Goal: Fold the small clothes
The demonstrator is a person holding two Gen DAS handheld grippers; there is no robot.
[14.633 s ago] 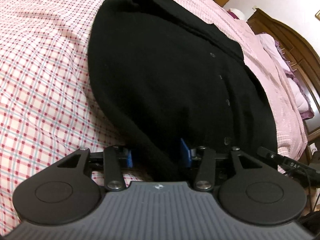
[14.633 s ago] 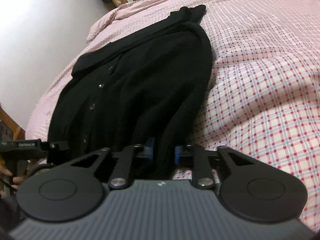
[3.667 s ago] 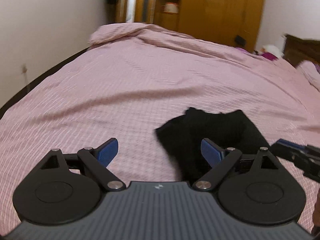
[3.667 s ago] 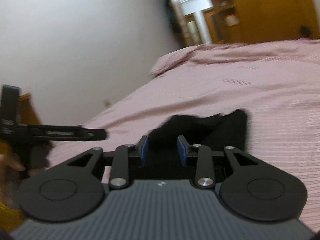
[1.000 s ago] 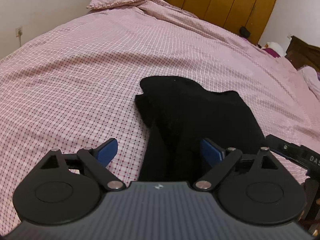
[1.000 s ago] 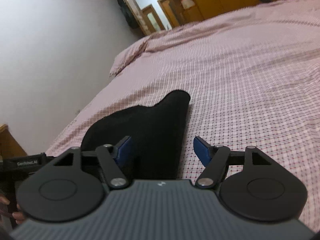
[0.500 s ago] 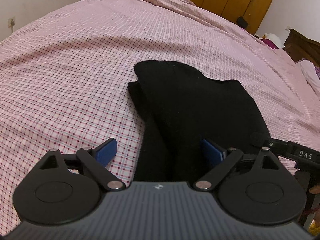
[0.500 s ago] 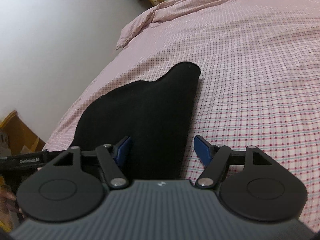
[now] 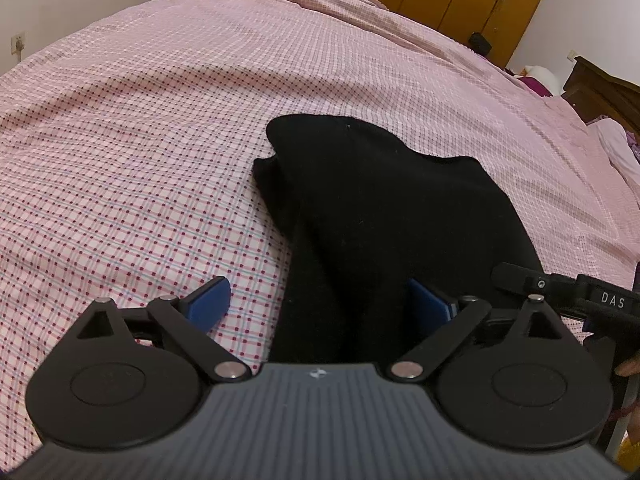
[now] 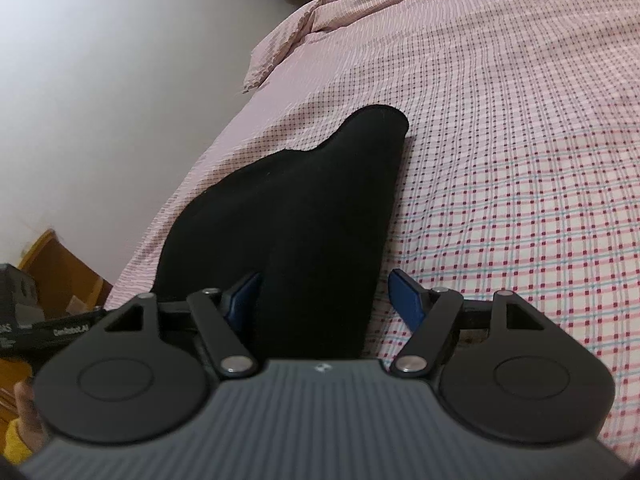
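Folding looked nearly done: left gripper [image 9: 318, 300] and right gripper [image 10: 323, 294] both stood spread wide around the black garment [image 9: 400, 208], gripping nothing, so closing on its near edge probably came next.

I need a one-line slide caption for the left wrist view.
Open left gripper straddling the near edge of a folded black garment on a pink checked bedspread.

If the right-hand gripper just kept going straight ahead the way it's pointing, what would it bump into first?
Most likely the folded black garment. The right gripper is open, and the cloth's near end already lies between its blue fingers. Past the garment's far tip comes only the pink checked bedspread, though depth is hard to judge.
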